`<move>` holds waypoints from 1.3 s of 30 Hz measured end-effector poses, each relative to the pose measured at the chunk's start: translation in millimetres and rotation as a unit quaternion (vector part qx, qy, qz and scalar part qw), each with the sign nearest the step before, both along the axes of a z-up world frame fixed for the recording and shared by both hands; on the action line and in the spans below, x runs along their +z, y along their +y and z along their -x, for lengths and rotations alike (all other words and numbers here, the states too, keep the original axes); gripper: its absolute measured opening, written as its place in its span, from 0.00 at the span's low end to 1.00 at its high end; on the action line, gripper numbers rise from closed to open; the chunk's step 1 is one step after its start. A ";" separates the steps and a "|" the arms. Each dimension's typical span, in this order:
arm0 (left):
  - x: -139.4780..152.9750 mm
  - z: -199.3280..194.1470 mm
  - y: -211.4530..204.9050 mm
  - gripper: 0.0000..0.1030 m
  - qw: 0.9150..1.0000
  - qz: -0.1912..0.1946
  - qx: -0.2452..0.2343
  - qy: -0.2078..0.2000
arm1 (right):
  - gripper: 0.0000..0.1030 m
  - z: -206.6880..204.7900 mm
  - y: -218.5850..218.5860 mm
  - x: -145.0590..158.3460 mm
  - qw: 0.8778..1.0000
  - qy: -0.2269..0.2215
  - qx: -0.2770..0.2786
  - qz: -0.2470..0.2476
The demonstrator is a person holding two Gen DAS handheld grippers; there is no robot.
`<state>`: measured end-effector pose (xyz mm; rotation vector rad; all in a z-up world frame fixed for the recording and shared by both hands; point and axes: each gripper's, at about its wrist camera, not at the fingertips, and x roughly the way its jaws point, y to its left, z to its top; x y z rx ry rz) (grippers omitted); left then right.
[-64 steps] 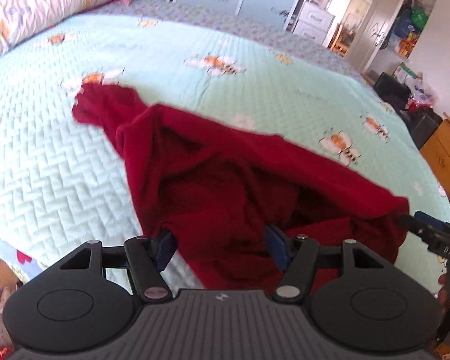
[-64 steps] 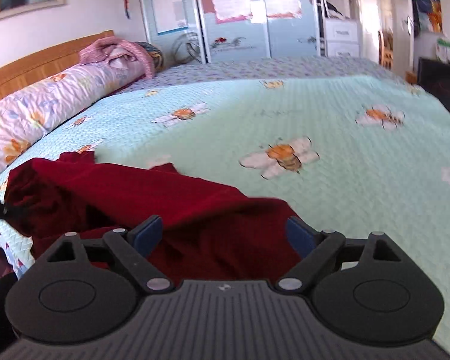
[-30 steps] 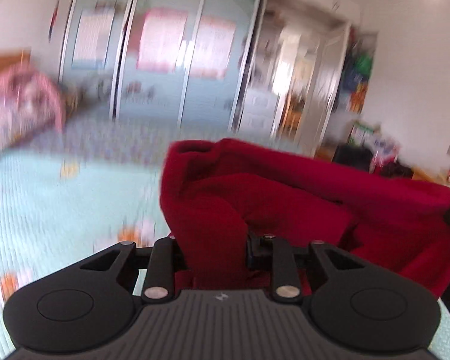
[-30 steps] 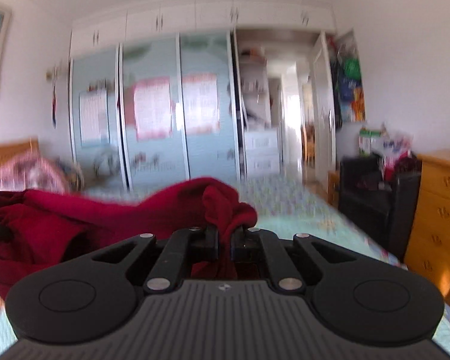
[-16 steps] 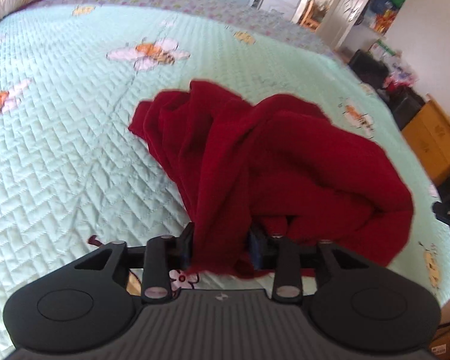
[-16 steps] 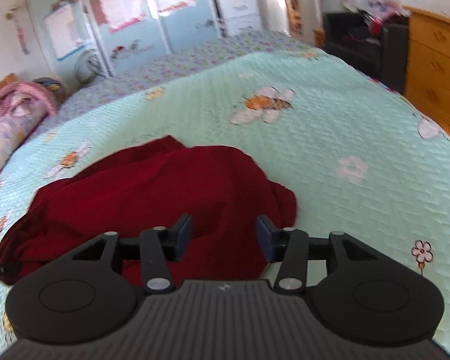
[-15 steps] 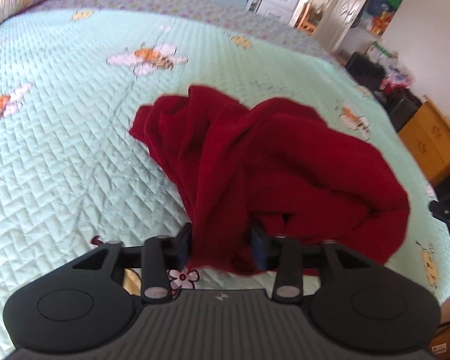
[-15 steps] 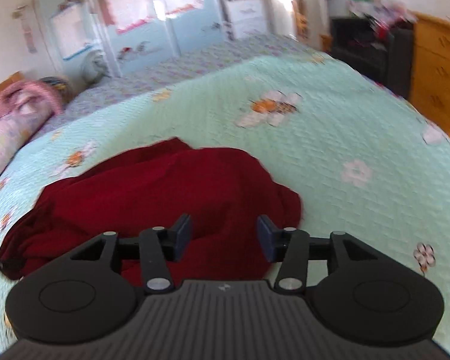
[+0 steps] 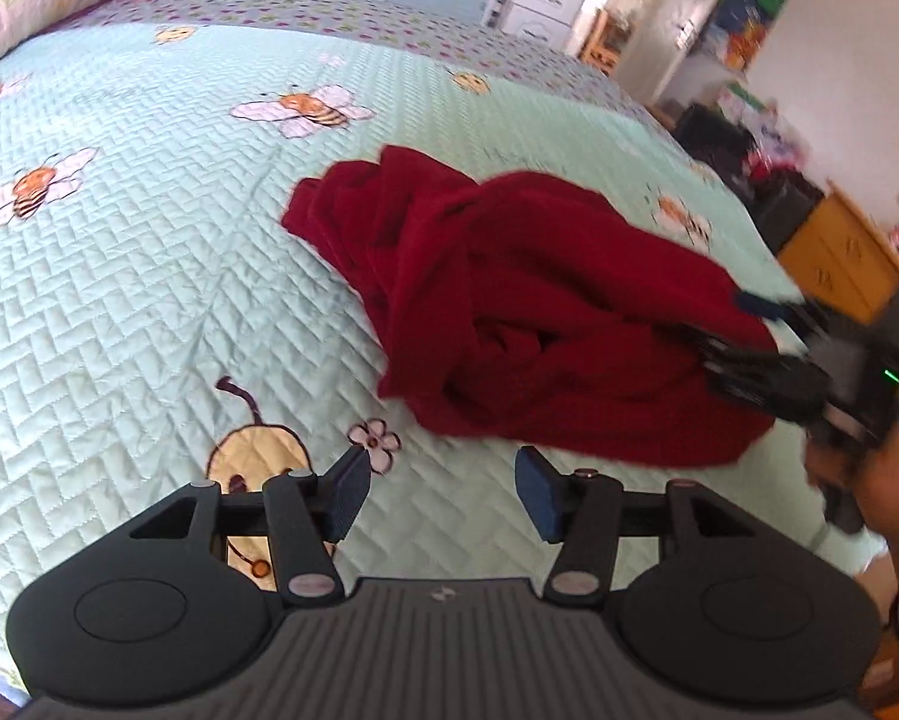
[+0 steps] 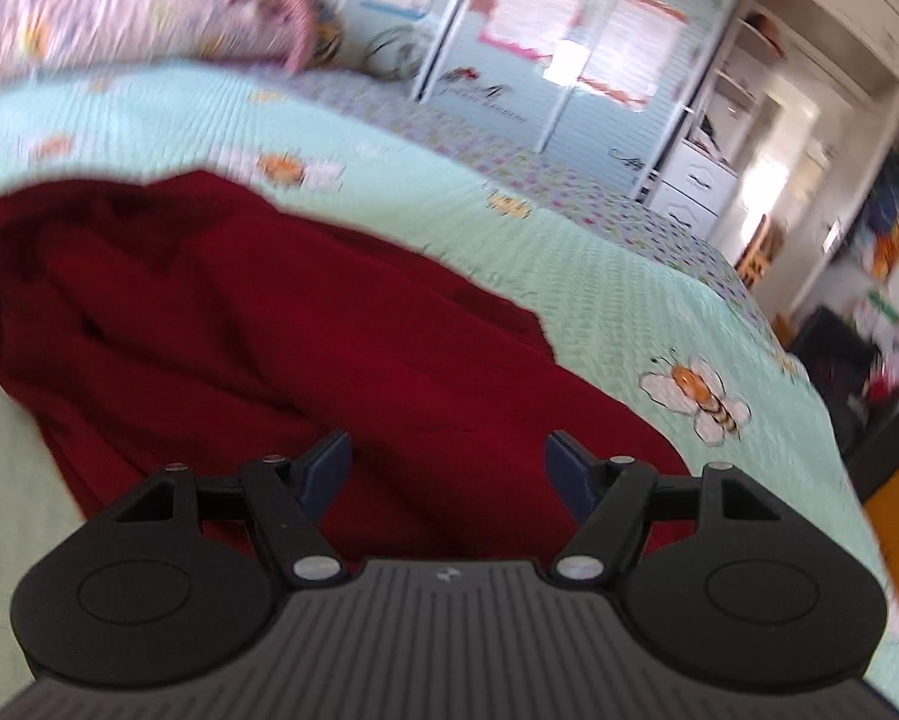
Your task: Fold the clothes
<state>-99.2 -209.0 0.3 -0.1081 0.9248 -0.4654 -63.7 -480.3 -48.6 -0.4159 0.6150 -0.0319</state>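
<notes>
A dark red garment (image 9: 545, 312) lies bunched in a heap on the mint-green quilted bedspread (image 9: 125, 252). My left gripper (image 9: 443, 495) is open just short of the heap's near edge, with only quilt between its blue pads. In the left wrist view the right gripper (image 9: 767, 336) reaches into the heap's right side, a hand behind it. In the right wrist view the garment (image 10: 305, 348) fills the middle, and my right gripper (image 10: 449, 471) is open over it, red cloth showing between the pads but not pinched.
The bedspread (image 10: 599, 264) carries bee and flower prints. A rolled pink floral duvet (image 10: 119, 12) lies at the head of the bed. Wardrobe doors (image 10: 539, 42) stand beyond the bed. A wooden dresser (image 9: 839, 258) and a dark chair (image 9: 731, 138) stand past the bed's right edge.
Both grippers have let go of the garment and opened wider. The left one has drawn back off the cloth; the garment now rests in a heap.
</notes>
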 end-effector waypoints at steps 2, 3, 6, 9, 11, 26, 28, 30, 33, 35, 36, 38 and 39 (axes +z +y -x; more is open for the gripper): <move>-2.6 0.3 -6.3 0.55 1.000 -0.007 -0.005 0.003 | 0.69 -12.2 6.3 -8.4 1.000 0.010 0.001 0.022; -4.1 0.3 -9.4 0.55 1.000 -0.008 -0.007 0.004 | 0.66 -16.5 6.5 -10.9 1.000 0.011 0.001 0.028; -7.9 1.3 -19.5 0.55 1.000 -0.017 -0.017 0.004 | 0.03 -25.4 -2.9 -12.1 1.000 0.012 -0.009 0.012; -9.6 3.0 -28.9 0.55 0.999 -0.028 -0.029 0.001 | 0.04 -20.7 -31.5 14.3 0.992 -0.024 -0.047 -0.113; -10.2 4.0 -34.6 0.55 0.999 -0.032 -0.036 -0.002 | 0.04 -10.8 -55.2 40.3 0.974 -0.062 -0.071 -0.206; 10.7 28.2 -108.5 0.56 0.978 -0.091 -0.125 -0.140 | 0.04 112.3 -104.7 96.0 0.891 -0.149 -0.075 -0.423; 14.6 26.5 -118.1 0.56 0.975 -0.096 -0.128 -0.155 | 0.04 128.0 -101.5 88.4 0.892 -0.147 -0.065 -0.422; 18.5 24.7 -127.8 0.57 0.972 -0.101 -0.131 -0.170 | 0.04 144.4 -98.6 80.2 0.893 -0.145 -0.054 -0.423; 23.1 16.3 -125.5 0.66 0.978 -0.074 -0.117 -0.159 | 0.04 166.8 -86.2 53.7 0.896 -0.093 -0.016 -0.435; 26.0 10.2 -122.6 0.66 0.982 -0.053 -0.107 -0.148 | 0.04 172.2 -68.8 31.8 0.907 -0.028 0.025 -0.418; 25.0 4.9 -124.2 0.66 0.984 -0.048 -0.101 -0.136 | 0.04 172.4 -58.2 20.1 0.913 0.010 0.041 -0.405; 20.6 -6.2 -131.2 0.66 0.989 -0.042 -0.094 -0.108 | 0.05 170.7 -43.7 1.7 0.923 0.060 0.041 -0.377; 18.6 -10.1 -135.5 0.66 0.990 -0.036 -0.096 -0.095 | 0.09 169.9 -37.2 -6.9 0.928 0.083 0.038 -0.362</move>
